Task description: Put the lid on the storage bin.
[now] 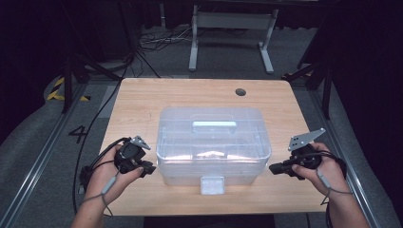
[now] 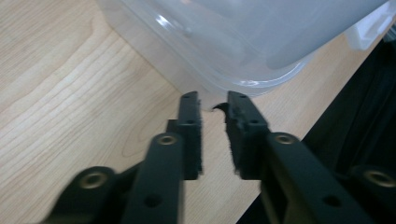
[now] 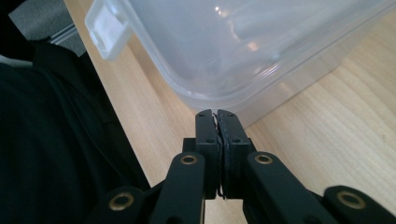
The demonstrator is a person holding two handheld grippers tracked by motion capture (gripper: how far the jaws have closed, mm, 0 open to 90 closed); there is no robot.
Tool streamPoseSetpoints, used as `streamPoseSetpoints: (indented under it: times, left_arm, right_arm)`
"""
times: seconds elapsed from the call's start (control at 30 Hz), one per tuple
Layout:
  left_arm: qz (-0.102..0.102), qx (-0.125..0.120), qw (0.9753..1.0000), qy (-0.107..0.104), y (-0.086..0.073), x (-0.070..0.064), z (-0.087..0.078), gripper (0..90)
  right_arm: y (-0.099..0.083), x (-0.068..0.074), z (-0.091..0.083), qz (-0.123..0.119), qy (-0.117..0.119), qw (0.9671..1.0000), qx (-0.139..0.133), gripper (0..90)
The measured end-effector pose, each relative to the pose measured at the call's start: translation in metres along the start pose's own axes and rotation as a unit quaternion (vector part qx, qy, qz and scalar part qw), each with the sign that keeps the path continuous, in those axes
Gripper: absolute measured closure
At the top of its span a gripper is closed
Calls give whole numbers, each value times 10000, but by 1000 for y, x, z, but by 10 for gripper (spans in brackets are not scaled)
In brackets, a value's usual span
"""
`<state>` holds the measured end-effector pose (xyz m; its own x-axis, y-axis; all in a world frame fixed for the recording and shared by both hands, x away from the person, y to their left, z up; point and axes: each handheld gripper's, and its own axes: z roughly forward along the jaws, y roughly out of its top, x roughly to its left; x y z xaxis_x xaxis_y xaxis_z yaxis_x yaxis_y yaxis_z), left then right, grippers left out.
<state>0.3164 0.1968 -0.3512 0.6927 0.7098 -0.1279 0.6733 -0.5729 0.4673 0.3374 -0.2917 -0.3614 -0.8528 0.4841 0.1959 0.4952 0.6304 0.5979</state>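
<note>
Each hand-held unit is matte black. The left gripper (image 1: pixel 148 169) and right gripper (image 1: pixel 274 167) each carry a grey three-cornered plate with small holes on top. Brass-coloured rivets mark the jaw linkages. A grey cable trails from each unit along the forearm, which is bare of any sleeve.

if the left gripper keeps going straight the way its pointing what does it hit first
Most likely the clear plastic storage box: the left gripper points at its lower near corner, jaws slightly apart, just short of the wall.

storage box (image 2: pixel 261 37) cut off (top edge), contents (image 1: pixel 209 153) blurred
</note>
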Motion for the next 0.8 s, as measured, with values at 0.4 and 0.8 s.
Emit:
streamPoseSetpoints:
  times: [0.4, 0.8]
  left_arm:
    - [-535, -1018, 9928, 338, -13, 25, -18, 525]
    - [-1017, -1881, 9737, 784, -18, 48, -21, 359]
  right_arm:
    - [4, -21, -23, 182, -101, 9958, -896, 649]
    - [-2, -52, -32, 553, -902, 9769, -1859, 410]
